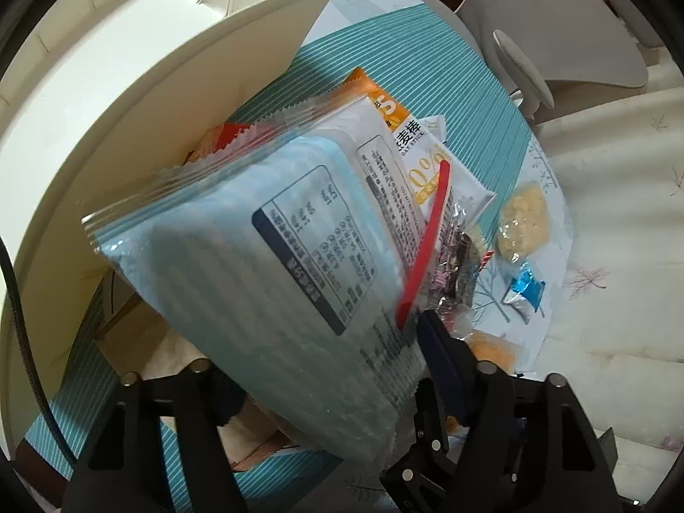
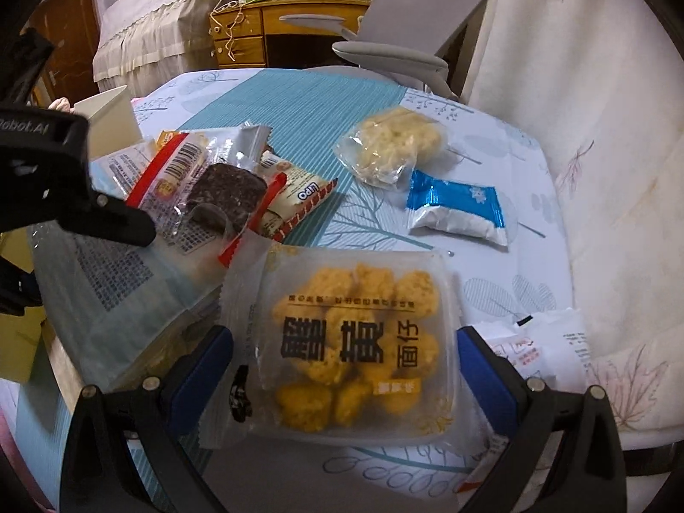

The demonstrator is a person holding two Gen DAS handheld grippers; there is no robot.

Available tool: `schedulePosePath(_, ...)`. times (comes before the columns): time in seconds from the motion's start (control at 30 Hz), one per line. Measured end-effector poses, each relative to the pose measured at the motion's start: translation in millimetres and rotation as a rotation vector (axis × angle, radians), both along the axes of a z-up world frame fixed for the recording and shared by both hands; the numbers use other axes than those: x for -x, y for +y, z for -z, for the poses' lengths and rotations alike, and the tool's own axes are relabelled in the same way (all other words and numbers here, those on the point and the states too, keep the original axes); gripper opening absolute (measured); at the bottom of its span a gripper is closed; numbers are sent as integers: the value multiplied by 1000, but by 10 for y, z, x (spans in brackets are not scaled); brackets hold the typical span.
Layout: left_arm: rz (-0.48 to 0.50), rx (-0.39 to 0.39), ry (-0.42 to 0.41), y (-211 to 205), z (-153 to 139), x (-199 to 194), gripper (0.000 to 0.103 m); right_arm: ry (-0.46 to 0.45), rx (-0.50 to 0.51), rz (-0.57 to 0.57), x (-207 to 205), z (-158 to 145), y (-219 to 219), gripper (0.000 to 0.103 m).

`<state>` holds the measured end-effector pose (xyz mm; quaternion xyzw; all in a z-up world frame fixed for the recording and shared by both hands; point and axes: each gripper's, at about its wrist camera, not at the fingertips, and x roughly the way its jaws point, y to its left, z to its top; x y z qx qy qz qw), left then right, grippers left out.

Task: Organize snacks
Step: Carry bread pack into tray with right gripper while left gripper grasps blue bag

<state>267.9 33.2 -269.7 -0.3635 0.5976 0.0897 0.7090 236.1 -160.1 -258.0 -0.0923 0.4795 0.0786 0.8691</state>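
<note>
Left wrist view: the left tongs (image 1: 329,367) are clamped on a pale blue snack packet (image 1: 256,265), which is lifted and tilted above the counter (image 1: 384,42), its printed back facing the camera. The packet fills the middle of the view and hides much of the pile behind it. To the upper left a white plastic bin (image 1: 149,64) stands tipped toward the camera, just beside the packet's top edge. Behind the packet lie an orange and white oat stick packet (image 1: 419,145) and a clear bag with a red strip (image 1: 431,222). Further right on the counter sit a clear bag of pale yellow snacks (image 1: 521,222) and a small blue and white sachet (image 1: 526,288), apart from each other.

In the right wrist view the right tongs (image 2: 342,367) stand wide apart, low over the counter, on either side of a frosted pack of golden fried pieces (image 2: 355,342); I cannot tell whether the blue pads (image 2: 201,363) touch it. The left tool intrudes from the left edge, in front of the pile. A grey chair (image 2: 397,55) stands beyond the counter
</note>
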Motion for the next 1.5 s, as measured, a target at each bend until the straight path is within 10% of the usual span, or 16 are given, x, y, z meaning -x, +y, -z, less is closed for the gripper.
schedulePosePath(0.53,35,58,-45,66,-219,133,25,57,-16,58,-1,-73,-6,82)
schedulePosePath(1.0,123,-16,-143,226,-785,314,16,178,-137,170,371,-177,-69,80)
schedulePosePath(1.5,223,-77,-292,353,-1552,863,15,59,-219,230,941,-853,-79,80)
